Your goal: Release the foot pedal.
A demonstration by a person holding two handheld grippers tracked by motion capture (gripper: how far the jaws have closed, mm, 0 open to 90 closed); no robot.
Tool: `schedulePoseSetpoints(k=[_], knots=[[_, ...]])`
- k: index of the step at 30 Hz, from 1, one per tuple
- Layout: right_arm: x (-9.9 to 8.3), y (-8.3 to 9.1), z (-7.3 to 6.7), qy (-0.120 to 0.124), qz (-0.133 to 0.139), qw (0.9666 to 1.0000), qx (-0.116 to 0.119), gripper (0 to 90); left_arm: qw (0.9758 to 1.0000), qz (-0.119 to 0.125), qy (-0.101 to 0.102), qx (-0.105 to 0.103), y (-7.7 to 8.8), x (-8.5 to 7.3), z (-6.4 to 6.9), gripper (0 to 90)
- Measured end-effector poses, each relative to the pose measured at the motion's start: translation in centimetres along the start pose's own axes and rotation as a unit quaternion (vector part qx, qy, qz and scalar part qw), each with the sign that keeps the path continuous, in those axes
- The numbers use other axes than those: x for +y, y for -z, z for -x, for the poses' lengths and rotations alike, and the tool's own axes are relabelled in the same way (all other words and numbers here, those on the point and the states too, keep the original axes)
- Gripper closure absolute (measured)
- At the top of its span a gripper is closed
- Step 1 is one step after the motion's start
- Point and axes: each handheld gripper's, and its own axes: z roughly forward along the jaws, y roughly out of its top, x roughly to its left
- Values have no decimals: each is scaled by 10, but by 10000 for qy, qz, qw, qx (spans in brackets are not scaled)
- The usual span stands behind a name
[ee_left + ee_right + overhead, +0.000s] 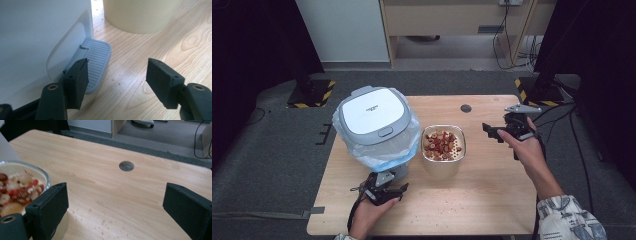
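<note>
While the left gripper (388,191) sits low in the frame of the high view, right at the foot of the pedal bin (374,125), its jaws stand wide apart with nothing between them. From the left gripper view, the left-hand jaw hangs over the grey ribbed pedal (97,62) at the bin's base, whether touching it cannot be told; the right-hand jaw is over bare wood.

The bin, white-lidded and lined with a pale blue bag, occupies the centre-left of the table (492,200) in the high view, lid closed. Just beside it, toward the centre, stands a bowl (443,145) holding red and pale pieces of food.

The right gripper (498,132) is at the centre-right of the high view, held in the person's hand, near the bowl's right side but apart from it. Its jaws are spread wide and empty; the right gripper view shows the bowl at its lower left and a round hole (126,166) in the tabletop in the upper middle.
</note>
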Motion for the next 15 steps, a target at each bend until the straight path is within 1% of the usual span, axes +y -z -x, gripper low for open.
schedulePoseSetpoints(k=[5, 9, 12, 15], knots=[[-24, 0, 5, -49, -77, 10000, 4, 68, 10000, -29, -71, -52, 0, 0, 0, 317], [-39, 2, 5, -67, -100, 9999, 0, 67, 9999, -47, -91, -103, -1, 0, 1, 299], [-52, 3, 4, -109, -162, 9998, 7, 67, 9999, -59, -93, -120, -2, 0, 2, 292], [-67, 2, 4, -97, -237, 9997, -7, 67, 9998, -80, -96, -132, -3, 0, 2, 285]])
